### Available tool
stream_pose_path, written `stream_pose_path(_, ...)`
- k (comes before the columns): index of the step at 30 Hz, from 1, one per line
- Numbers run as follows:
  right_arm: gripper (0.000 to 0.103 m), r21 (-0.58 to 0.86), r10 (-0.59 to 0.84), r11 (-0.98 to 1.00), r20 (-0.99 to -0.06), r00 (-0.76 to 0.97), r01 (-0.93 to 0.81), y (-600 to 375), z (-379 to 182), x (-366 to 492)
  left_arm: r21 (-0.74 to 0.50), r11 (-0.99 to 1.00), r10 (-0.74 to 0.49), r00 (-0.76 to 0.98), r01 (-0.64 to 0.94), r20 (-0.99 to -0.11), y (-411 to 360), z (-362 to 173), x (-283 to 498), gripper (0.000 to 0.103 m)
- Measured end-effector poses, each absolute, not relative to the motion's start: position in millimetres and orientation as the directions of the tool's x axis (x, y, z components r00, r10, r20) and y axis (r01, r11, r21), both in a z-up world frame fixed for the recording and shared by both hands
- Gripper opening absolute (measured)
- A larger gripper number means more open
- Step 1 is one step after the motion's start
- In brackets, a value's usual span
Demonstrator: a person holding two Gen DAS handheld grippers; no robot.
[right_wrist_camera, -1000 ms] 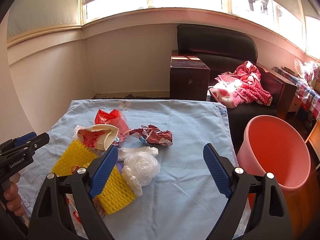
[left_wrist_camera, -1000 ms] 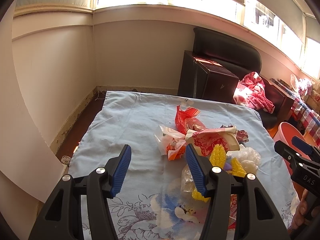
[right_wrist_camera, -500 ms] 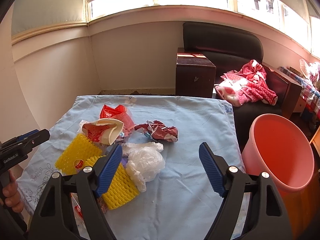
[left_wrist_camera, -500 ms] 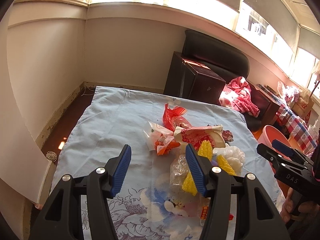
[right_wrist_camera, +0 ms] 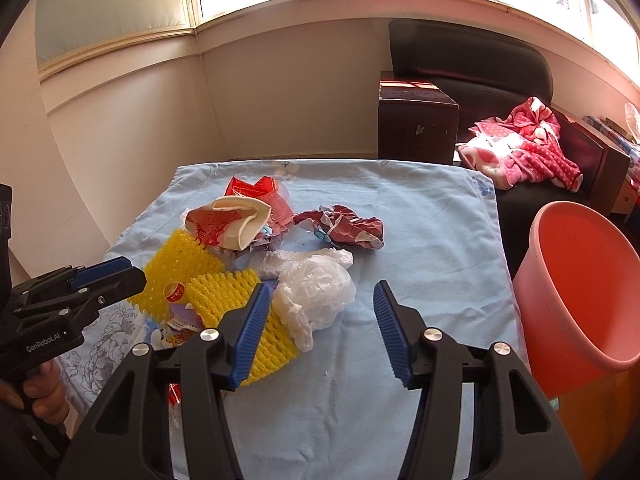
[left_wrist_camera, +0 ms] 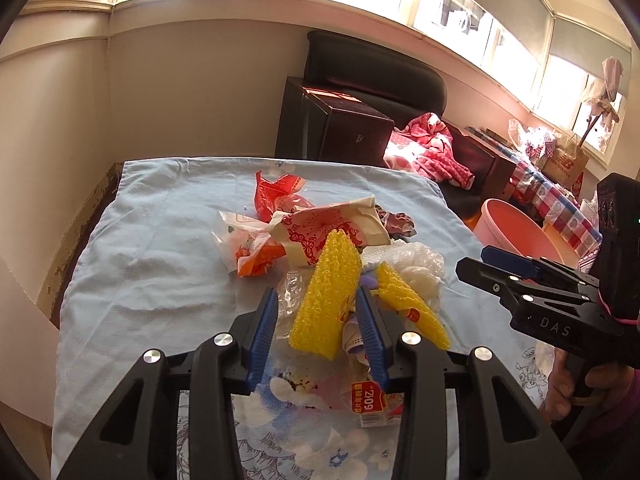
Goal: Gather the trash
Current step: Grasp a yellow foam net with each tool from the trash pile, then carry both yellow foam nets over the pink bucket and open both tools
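A heap of trash lies on the blue-clothed table [left_wrist_camera: 160, 260]. My left gripper [left_wrist_camera: 317, 290] is closing its jaws with a yellow foam net [left_wrist_camera: 328, 280] standing between the blue pads; the left pad is still clear of it. In the right wrist view my right gripper [right_wrist_camera: 321, 285] is also closing, with a crumpled white plastic bag [right_wrist_camera: 316, 296] between its pads, untouched. A second yellow foam net [right_wrist_camera: 240, 300] lies beside that bag. A pink bucket [right_wrist_camera: 580, 280] stands off the table's right edge.
Behind the nets lie a red-and-white paper bag [left_wrist_camera: 332, 228], a red wrapper [left_wrist_camera: 276, 192], an orange-and-white plastic bag [left_wrist_camera: 252, 248] and a crumpled dark red wrapper [right_wrist_camera: 344, 228]. A dark wooden cabinet [left_wrist_camera: 340, 128] and a sofa with a pink blanket [right_wrist_camera: 524, 152] stand beyond the table.
Both grippers' jaws have narrowed. The left gripper has dipped and moved in on the pile, so the yellow net now sits between its pads. The right gripper stayed near the white bag.
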State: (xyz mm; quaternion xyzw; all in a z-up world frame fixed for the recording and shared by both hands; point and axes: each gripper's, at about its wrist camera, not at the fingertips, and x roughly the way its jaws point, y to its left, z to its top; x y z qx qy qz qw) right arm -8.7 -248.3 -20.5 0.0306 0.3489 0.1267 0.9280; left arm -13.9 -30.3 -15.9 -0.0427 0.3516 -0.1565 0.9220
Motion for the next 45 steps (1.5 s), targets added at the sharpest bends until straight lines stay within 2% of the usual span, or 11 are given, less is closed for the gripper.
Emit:
stream_pose_path(3, 0.055, 0.177, 0.306, 0.951, -0.638, 0.707, -0.252, -245.1, -21.0, -10.8, -0.182, 0.949, -0.312, 0.696, 0.256, -0.647, -33.6, -20.6, -11.3, 0.040)
stream_pose_path(5, 0.049, 0.188, 0.344, 0.937, -0.635, 0.692, -0.293, -238.7, -19.9, -12.9, -0.185, 0.949, -0.312, 0.689, 0.254, -0.654, -32.3, -22.2, -11.0, 0.037)
stream_pose_path(10, 0.047, 0.176, 0.398, 0.909, -0.637, 0.660, -0.379, -220.4, -19.1, -18.8, -0.201, 0.946, -0.322, 0.670, 0.254, -0.669, -29.2, -26.9, -10.8, 0.019)
stream_pose_path(13, 0.041, 0.184, 0.411, 0.901, -0.651, 0.638, -0.392, -216.1, -21.5, -18.8, -0.205, 0.943, -0.331, 0.671, 0.262, -0.664, -27.7, -26.6, -12.8, 0.011)
stream_pose_path(17, 0.030, 0.203, 0.434, 0.886, -0.677, 0.594, -0.416, -210.3, -28.3, -15.1, -0.210, 0.940, -0.341, 0.685, 0.271, -0.644, -24.7, -20.4, -18.6, 0.009)
stream_pose_path(21, 0.029, 0.221, 0.448, 0.875, -0.706, 0.549, -0.430, -205.3, -35.0, -14.6, -0.213, 0.936, -0.350, 0.699, 0.279, -0.624, -22.7, -13.0, -25.1, 0.009)
stream_pose_path(22, 0.025, 0.221, 0.443, 0.877, -0.715, 0.541, -0.426, -204.6, -36.8, -13.9, -0.212, 0.937, -0.350, 0.703, 0.279, -0.619, -22.2, -11.0, -26.3, 0.009)
stream_pose_path(23, 0.016, 0.221, 0.437, 0.880, -0.723, 0.535, -0.420, -204.5, -38.4, -13.6, -0.213, 0.937, -0.350, 0.708, 0.278, -0.614, -21.1, -9.0, -27.8, 0.009)
stream_pose_path(26, 0.011, 0.244, 0.444, 0.882, -0.717, 0.538, -0.403, -210.9, -37.7, -15.5, -0.213, 0.938, -0.347, 0.721, 0.275, -0.600, -18.5, -3.1, -32.1, 0.009)
stream_pose_path(35, 0.010, 0.237, 0.441, 0.893, -0.623, 0.646, -0.382, -239.4, -6.7, -29.3, -0.220, 0.928, -0.373, 0.756, 0.301, -0.538, -25.4, 18.7, -37.6, 0.009)
stream_pose_path(45, 0.010, 0.175, 0.273, 0.962, -0.563, 0.780, -0.210, -303.4, 12.7, -32.1, -0.225, 0.898, -0.441, 0.750, 0.379, -0.493, -80.8, 34.1, -19.9, 0.009)
